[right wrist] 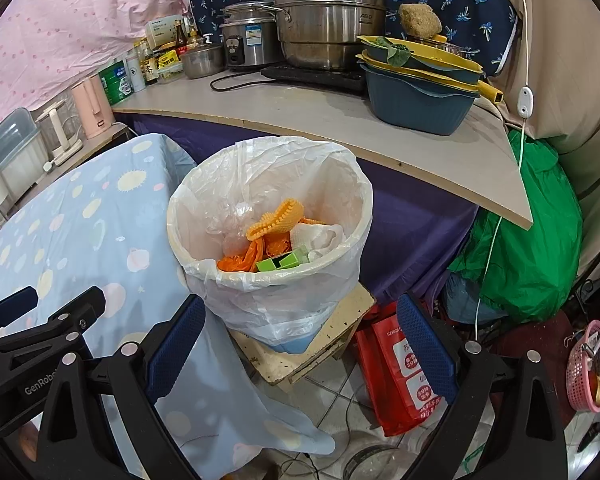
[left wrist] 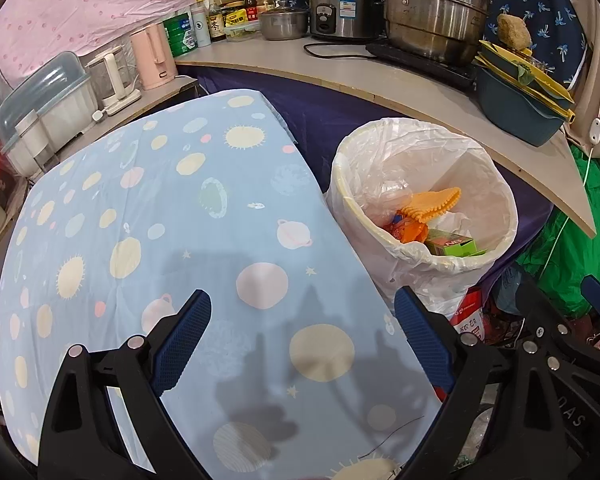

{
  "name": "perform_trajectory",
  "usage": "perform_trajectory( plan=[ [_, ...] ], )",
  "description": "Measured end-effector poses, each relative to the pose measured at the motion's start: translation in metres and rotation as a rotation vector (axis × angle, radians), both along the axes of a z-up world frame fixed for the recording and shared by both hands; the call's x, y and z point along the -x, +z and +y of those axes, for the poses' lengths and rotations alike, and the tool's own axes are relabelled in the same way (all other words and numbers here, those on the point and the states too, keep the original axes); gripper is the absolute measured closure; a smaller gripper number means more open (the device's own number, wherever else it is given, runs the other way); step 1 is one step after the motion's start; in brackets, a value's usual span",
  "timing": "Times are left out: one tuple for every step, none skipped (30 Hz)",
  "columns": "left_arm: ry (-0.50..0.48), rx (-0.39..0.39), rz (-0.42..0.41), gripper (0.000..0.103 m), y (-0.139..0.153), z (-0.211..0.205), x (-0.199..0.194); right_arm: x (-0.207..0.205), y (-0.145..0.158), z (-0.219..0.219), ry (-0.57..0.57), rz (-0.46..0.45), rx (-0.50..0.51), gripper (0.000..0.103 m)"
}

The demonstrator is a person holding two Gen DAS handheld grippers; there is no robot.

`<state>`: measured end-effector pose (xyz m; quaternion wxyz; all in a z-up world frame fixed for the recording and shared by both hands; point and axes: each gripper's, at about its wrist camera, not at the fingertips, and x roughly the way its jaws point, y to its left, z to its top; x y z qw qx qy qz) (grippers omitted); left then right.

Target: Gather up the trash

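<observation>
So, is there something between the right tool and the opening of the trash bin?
Nothing visible. The right tool is open and empty, and the trash bin stands just ahead with its lined mouth uncovered.

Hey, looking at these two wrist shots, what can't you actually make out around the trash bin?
- Bottom of the trash bin: both views, buried under the orange wrapper and green carton.
- Bin's base: left wrist view, hidden behind the blue tablecloth.
- Red bag print: too small to read, partly covered by a right gripper finger.
- Near table edge: left wrist view, cut off behind the left gripper.
</observation>
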<state>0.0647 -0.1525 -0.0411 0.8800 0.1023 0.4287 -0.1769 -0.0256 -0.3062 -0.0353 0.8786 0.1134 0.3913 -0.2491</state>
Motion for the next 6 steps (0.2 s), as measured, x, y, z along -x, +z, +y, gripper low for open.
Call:
perform_trajectory(
  plan=[
    [0.000,0.003,-0.001,0.014,0.0001,-0.0002,0.0000,-0.0005,0.0005,0.0000,0.000,0.000,0.001,0.010],
    [-0.001,0.003,-0.004,0.014,0.0005,-0.0007,0.0000,0.0000,0.0002,-0.0002,0.000,-0.001,0.000,0.010],
    [-0.002,0.002,-0.006,0.014,0.0007,-0.0009,-0.0001,0.0002,0.0000,-0.0001,0.000,-0.001,-0.001,0.010],
    [-0.002,0.003,-0.007,0.014,0.0010,-0.0014,-0.0002,-0.0002,0.0005,-0.0006,0.000,-0.002,-0.002,0.010],
    [-0.003,0.005,-0.007,0.014,0.0013,-0.0016,-0.0005,0.0000,0.0004,-0.0002,-0.001,-0.003,-0.002,0.010],
    [-0.002,0.006,-0.006,0.014,0.0013,-0.0015,-0.0005,0.0001,0.0009,0.0002,-0.002,-0.004,-0.003,0.010]
  ],
)
